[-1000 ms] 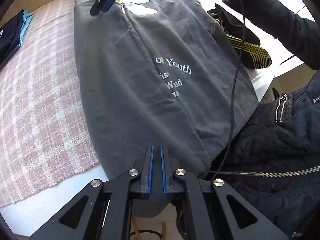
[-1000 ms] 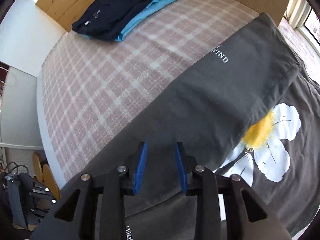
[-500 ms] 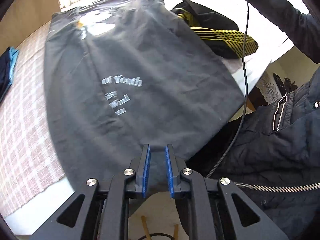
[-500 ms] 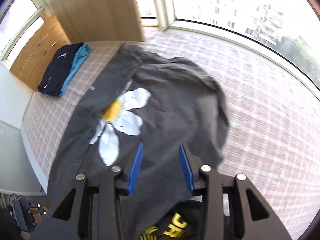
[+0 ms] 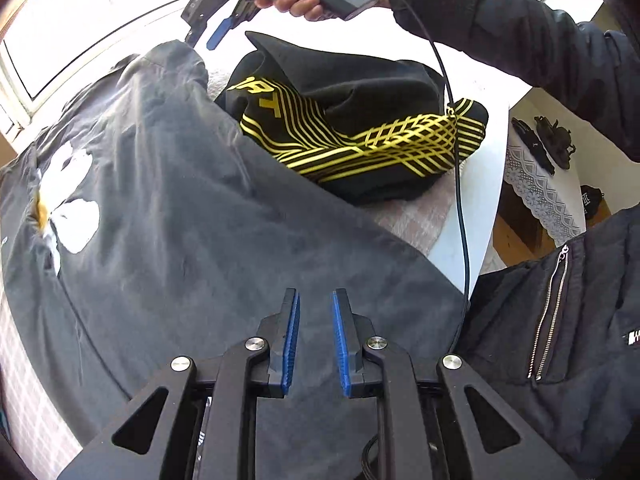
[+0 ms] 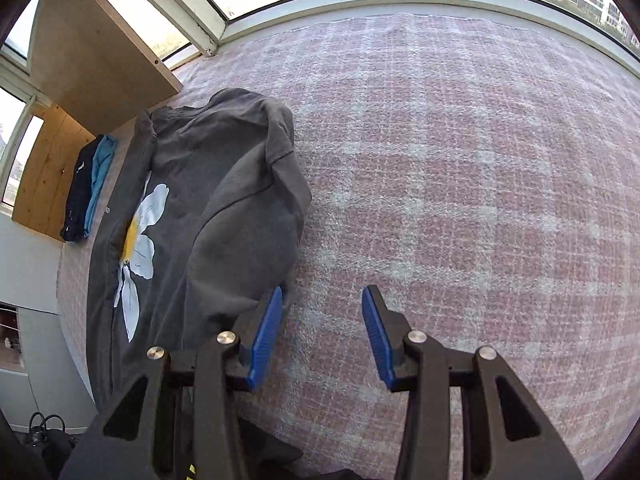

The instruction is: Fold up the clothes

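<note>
The grey T-shirt (image 5: 208, 240) lies on the checked blanket (image 6: 460, 184) with one side folded over; a second ago my left gripper (image 5: 314, 336) pinched its hem. Now both it and my right gripper (image 6: 320, 336) stand apart, empty. The far sleeve (image 6: 280, 160) comes next, I judge.

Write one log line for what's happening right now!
left gripper: open, empty | right gripper: open, empty | grey shirt: half-folded | black-yellow shirt: waiting

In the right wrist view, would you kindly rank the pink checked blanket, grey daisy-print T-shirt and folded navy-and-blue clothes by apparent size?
1. Pink checked blanket
2. Grey daisy-print T-shirt
3. Folded navy-and-blue clothes, though they lie farthest from the camera.
</note>
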`<move>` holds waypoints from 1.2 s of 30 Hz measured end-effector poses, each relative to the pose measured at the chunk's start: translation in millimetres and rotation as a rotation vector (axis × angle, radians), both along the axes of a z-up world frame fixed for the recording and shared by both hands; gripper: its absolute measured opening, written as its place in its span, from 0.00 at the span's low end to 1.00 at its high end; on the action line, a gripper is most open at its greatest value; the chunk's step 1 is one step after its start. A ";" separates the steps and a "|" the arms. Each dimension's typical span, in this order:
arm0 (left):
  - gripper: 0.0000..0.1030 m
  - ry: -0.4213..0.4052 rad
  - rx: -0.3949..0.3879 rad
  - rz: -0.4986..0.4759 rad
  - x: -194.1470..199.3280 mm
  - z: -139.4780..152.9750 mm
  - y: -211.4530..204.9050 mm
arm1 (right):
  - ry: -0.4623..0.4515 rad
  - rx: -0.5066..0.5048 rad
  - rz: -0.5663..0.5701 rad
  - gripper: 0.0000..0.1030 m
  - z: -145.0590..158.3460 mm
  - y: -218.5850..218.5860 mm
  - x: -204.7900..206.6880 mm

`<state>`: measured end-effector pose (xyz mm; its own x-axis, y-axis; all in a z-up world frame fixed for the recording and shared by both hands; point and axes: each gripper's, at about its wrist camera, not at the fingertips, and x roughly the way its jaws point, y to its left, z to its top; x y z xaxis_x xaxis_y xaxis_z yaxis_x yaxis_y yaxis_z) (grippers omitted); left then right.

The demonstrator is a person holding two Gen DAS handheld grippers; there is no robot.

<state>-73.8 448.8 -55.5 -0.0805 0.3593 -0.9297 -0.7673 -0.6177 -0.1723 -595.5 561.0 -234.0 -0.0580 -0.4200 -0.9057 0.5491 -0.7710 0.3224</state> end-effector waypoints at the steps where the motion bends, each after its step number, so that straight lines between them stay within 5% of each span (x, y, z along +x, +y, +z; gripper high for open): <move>1: 0.15 -0.009 -0.002 -0.005 -4.8 -3.0 5.9 | 0.013 0.002 0.018 0.40 -2.9 -3.8 -1.9; 7: 0.16 0.009 -0.083 -0.079 -14.0 -16.6 37.3 | -0.049 -0.136 0.157 0.40 -4.0 -21.6 5.7; 10: 0.16 0.016 -0.112 -0.065 -18.9 -22.6 35.6 | -0.047 -0.125 0.198 0.40 -7.0 -32.7 13.3; 11: 0.16 0.024 -0.123 -0.048 -21.4 -22.9 31.6 | -0.041 -0.115 0.200 0.37 -7.9 -36.1 14.8; 12: 0.16 0.032 -0.136 -0.030 -23.8 -23.0 25.8 | -0.037 -0.108 0.195 0.14 -5.7 -37.9 14.9; 13: 0.16 0.041 -0.150 -0.013 -26.3 -23.0 18.7 | -0.046 -0.092 0.189 0.04 -4.2 -40.1 13.7; 16: 0.29 0.047 -0.197 0.053 -36.2 -26.3 -6.5 | -0.015 -0.039 0.170 0.04 13.4 -36.0 8.5; 18: 0.29 0.032 -0.236 0.098 -43.9 -33.3 -23.0 | 0.006 -0.011 0.164 0.04 30.2 -32.5 4.3; 24: 0.30 0.007 -0.253 0.152 -53.5 -50.5 -35.8 | 0.190 0.226 0.088 0.04 94.3 -41.8 0.4; 27: 0.30 0.015 -0.245 0.150 -49.8 -47.0 -48.4 | 0.521 0.432 0.087 0.12 122.2 -64.4 19.5; 30: 0.30 0.019 -0.234 0.153 -49.2 -46.2 -49.6 | 0.416 0.318 0.085 0.46 121.2 -49.8 12.6; 33: 0.30 0.027 -0.235 0.149 -43.9 -45.0 -55.9 | 0.193 0.197 0.014 0.46 101.7 -13.2 -4.1; 36: 0.30 0.025 -0.232 0.140 -40.1 -43.4 -61.3 | 0.069 0.173 -0.024 0.46 59.0 19.0 -0.4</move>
<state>-113.9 387.6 -98.9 -0.1378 0.1206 -0.9831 -0.6739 -0.7388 0.0039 -595.9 580.0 -175.0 -0.1309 -0.2558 -0.9578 0.5464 -0.8248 0.1456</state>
